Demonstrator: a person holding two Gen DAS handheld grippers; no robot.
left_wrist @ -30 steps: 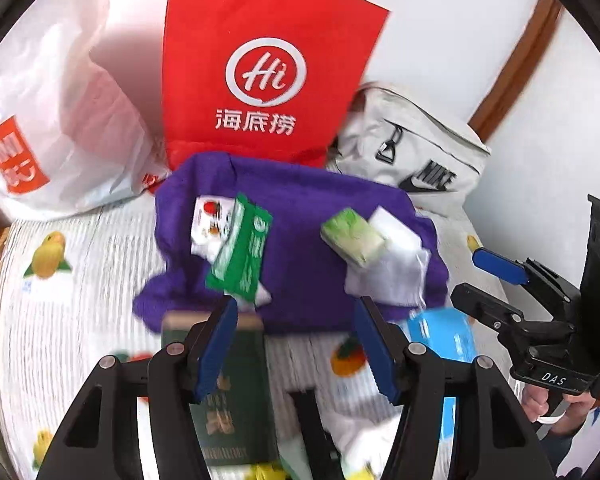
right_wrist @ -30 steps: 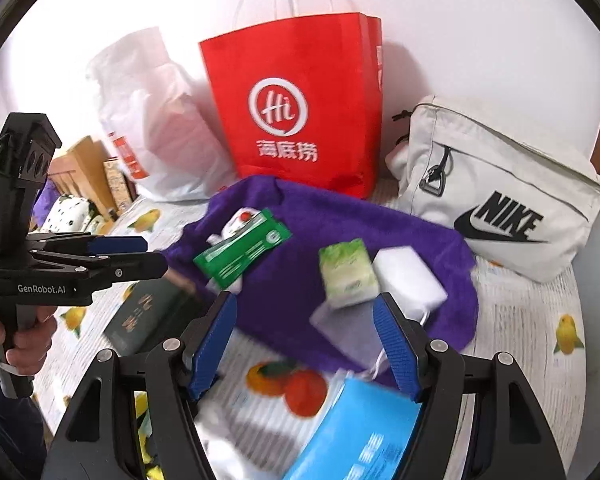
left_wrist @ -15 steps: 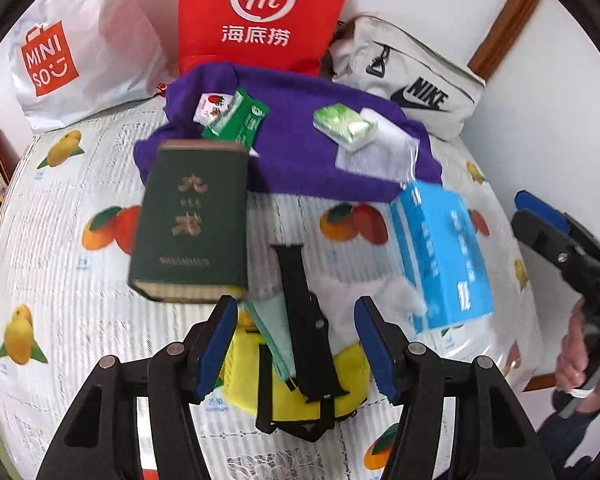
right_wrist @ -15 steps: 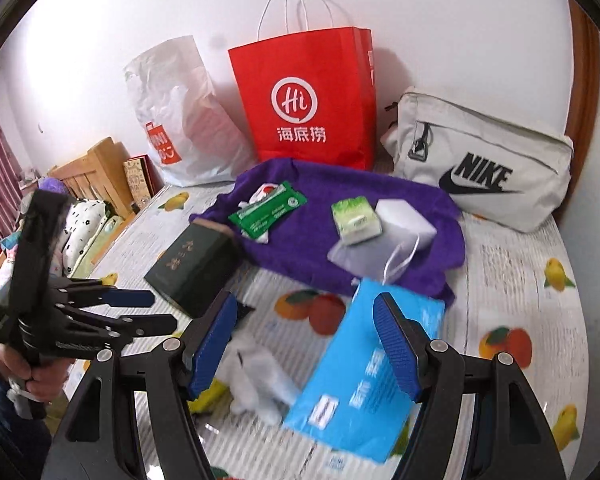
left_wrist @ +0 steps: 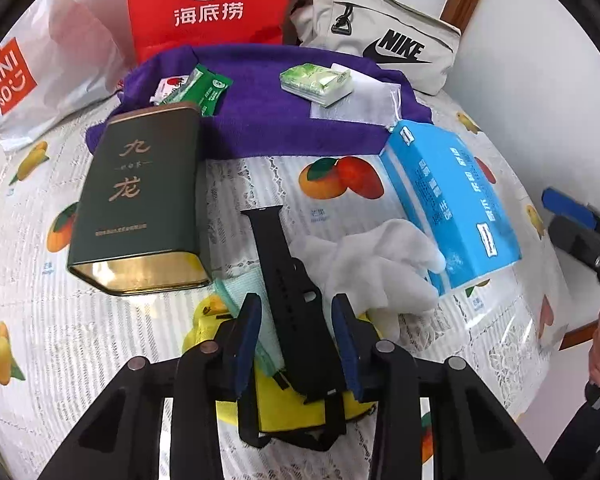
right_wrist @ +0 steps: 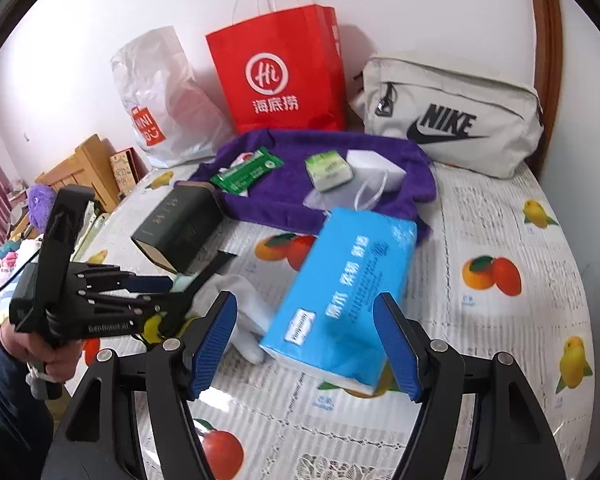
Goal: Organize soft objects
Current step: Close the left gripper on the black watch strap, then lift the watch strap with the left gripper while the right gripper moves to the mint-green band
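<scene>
Change since a second ago: both grippers have pulled back from the purple towel (left_wrist: pixel 260 120) toward the near side of the table; the left one's fingers, wide apart then, are now narrowed around a black strap.
Black strap (left_wrist: pixel 288 280): it lies on the table with its long axis running away from the left gripper (left_wrist: pixel 296 336), its near end between the two blue pads; I cannot tell whether the pads press it or only stand beside it.
White glove (left_wrist: pixel 372 264): soft, crumpled, just right of the strap, touching the near end of the blue tissue pack.
Blue tissue pack (right_wrist: pixel 340 280): it lies straight ahead of the right gripper (right_wrist: pixel 304 344), long axis slanting away to the right; its near end sits between the fingers.
Right gripper state: wide open, holding nothing; the pads do not touch the pack.
Nearer hand: left for the strap and glove, right for the pack.
Yellow thing (left_wrist: pixel 284 400): under the strap and the left fingers, mostly covered; I cannot say what it is.
Green tin (left_wrist: pixel 140 200): lies left of the strap, hard, apart from the soft things.
Hard to see: the pack is a little blurred in the right view; the right gripper is cut off at the edge of the left view.
</scene>
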